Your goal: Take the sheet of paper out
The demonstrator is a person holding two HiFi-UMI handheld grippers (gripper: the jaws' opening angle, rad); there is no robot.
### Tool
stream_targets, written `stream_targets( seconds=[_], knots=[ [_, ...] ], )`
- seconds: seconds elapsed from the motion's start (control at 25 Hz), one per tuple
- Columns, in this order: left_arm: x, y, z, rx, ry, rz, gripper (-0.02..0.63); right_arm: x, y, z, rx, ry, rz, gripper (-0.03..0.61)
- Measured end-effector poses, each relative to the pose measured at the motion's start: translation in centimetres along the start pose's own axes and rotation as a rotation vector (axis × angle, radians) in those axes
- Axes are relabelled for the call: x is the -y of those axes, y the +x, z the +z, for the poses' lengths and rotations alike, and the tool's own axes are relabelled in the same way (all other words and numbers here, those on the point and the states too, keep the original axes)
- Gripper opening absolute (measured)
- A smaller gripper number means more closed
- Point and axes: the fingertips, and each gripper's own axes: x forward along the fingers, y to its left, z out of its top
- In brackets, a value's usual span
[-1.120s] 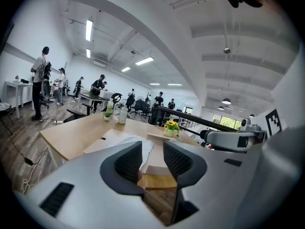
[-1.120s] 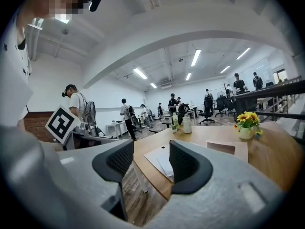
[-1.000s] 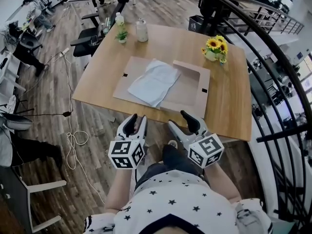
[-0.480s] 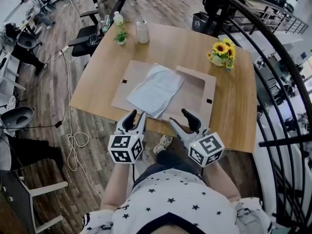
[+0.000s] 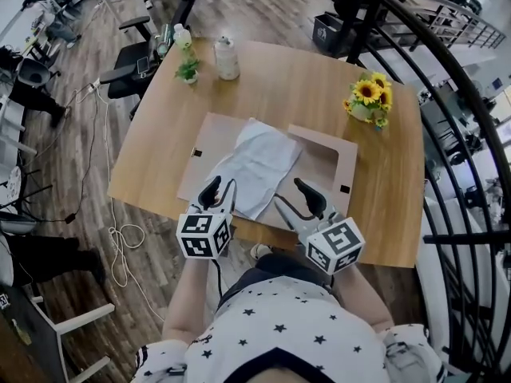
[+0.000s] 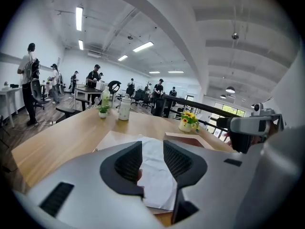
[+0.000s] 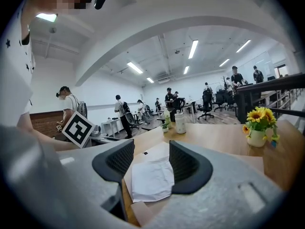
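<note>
A crumpled white sheet of paper (image 5: 257, 164) lies across a flat brown cardboard piece (image 5: 214, 134) in the middle of the wooden table (image 5: 144, 158). Both grippers hover at the table's near edge, apart from the sheet. My left gripper (image 5: 221, 188) is open and empty, its tips just short of the paper's near left corner. My right gripper (image 5: 291, 199) is also open and empty, at the paper's near right. The paper (image 6: 159, 180) shows between and beyond the open jaws in the left gripper view, and the paper (image 7: 152, 178) does the same in the right gripper view.
A sunflower vase (image 5: 369, 100) stands at the table's far right. A small potted plant (image 5: 188, 69), a white jar (image 5: 227, 58) and a bottle (image 5: 182, 37) stand at the far left. A black railing (image 5: 455, 174) runs on the right; cables (image 5: 120, 238) lie on the floor at left.
Both grippers have moved forward from over the floor to the table's near edge, close to the paper. They stay open. The paper has not moved.
</note>
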Motion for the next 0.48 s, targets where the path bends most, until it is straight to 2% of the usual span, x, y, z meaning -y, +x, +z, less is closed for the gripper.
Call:
stream_targets(
  seconds=[0.48],
  knots=[
    [-3.5,8.8,-1.5,-0.170,0.105,-0.012,0.147,3.9,4.3,-0.7,-0.055,0.053,0.007,0.216]
  ],
)
